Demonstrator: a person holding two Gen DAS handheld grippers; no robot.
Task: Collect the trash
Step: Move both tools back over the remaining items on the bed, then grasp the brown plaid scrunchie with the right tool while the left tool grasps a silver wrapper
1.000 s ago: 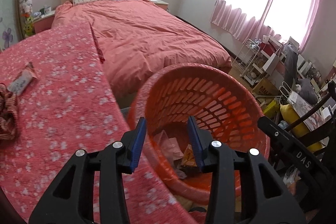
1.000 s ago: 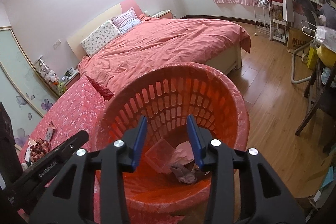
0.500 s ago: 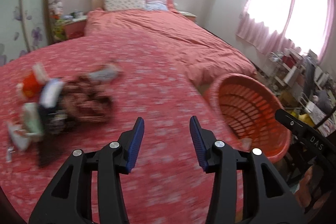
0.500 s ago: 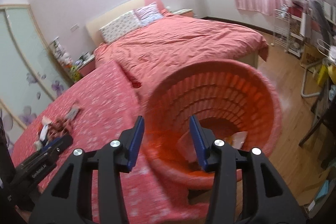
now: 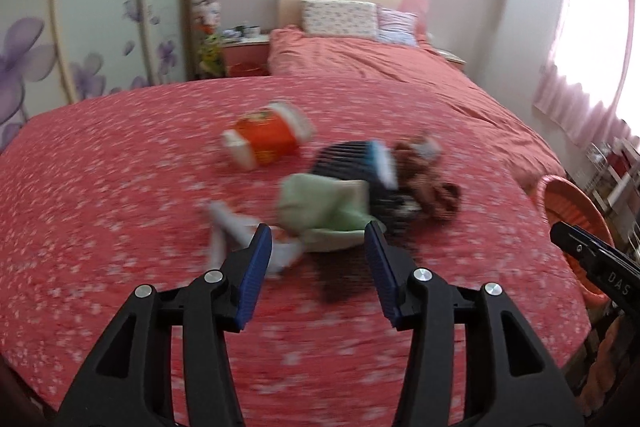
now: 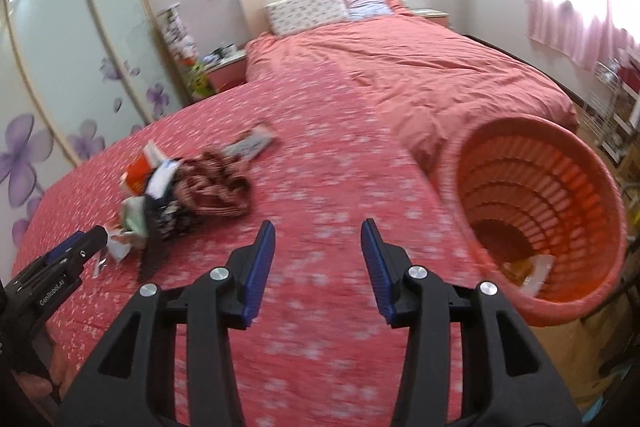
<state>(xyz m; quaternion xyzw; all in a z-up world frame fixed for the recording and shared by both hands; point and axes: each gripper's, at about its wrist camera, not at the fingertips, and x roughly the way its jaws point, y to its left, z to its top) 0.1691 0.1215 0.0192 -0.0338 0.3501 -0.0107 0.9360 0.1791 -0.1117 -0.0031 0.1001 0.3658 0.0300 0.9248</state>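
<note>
A heap of trash lies on the red flowered cloth (image 5: 100, 207): an orange and white cup (image 5: 266, 139), a pale green wrapper (image 5: 324, 205), white scraps (image 5: 230, 227), a dark comb-like piece (image 5: 352, 159) and a brown striped bundle (image 5: 430, 183). My left gripper (image 5: 318, 259) is open and empty just before the green wrapper. My right gripper (image 6: 318, 259) is open and empty over bare cloth, between the heap (image 6: 188, 187) and the orange basket (image 6: 540, 211). The basket holds some wrappers (image 6: 528, 271). The view is blurred.
A bed with a red duvet (image 6: 420, 67) and pillows (image 6: 308, 9) lies beyond the cloth. A nightstand (image 5: 244, 55) and a flowered wardrobe (image 6: 60, 87) stand to the left. A flat wrapper (image 6: 252, 143) lies apart from the heap. A rack (image 6: 612, 115) stands by the curtained window.
Both grippers have swung left, away from the basket, toward the trash heap. The left gripper has come close to the heap. Both stay open and empty.
</note>
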